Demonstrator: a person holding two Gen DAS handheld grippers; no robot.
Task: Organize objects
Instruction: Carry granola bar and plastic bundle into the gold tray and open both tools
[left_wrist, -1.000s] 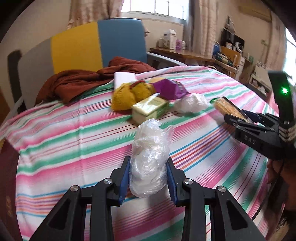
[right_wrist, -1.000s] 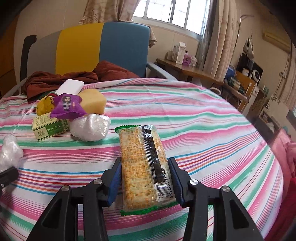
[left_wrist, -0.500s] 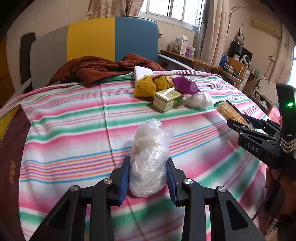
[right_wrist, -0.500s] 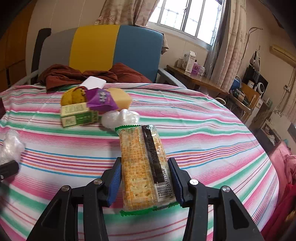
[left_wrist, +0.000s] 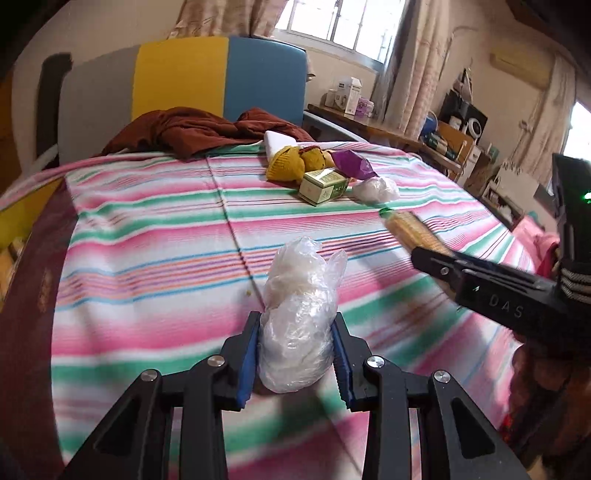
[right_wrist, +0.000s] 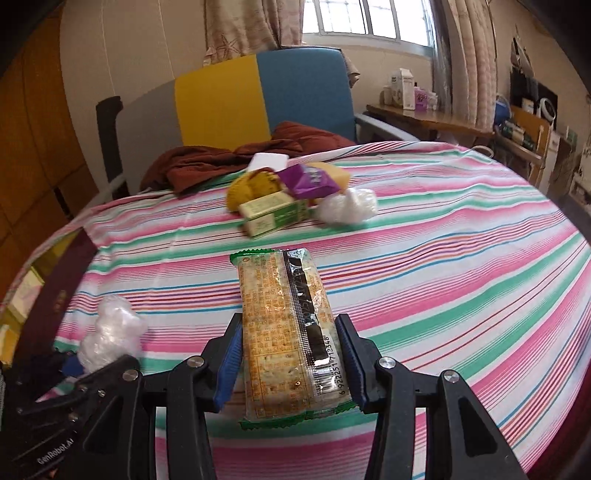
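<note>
My left gripper (left_wrist: 295, 354) is shut on a crumpled clear plastic bag (left_wrist: 299, 317) and holds it above the striped tablecloth (left_wrist: 147, 229). My right gripper (right_wrist: 291, 358) is shut on a cracker packet (right_wrist: 288, 325) with a green edge. The right gripper (left_wrist: 491, 291) also shows at the right of the left wrist view, the left gripper (right_wrist: 74, 380) at the lower left of the right wrist view. At the far side lie a green box (right_wrist: 273, 216), a purple packet (right_wrist: 308, 181), a yellow knitted item (right_wrist: 251, 188) and a second plastic bag (right_wrist: 347, 210).
A brown cloth (left_wrist: 199, 129) and a white block (left_wrist: 279, 142) lie at the table's far edge. A chair with a yellow and blue back (left_wrist: 221, 81) stands behind. A cluttered desk (left_wrist: 388, 125) is at the back right. The table edge drops off on the left (left_wrist: 33, 280).
Both grippers have pulled back toward the near side of the table with their objects still held. The pile of objects now looks farther away.
</note>
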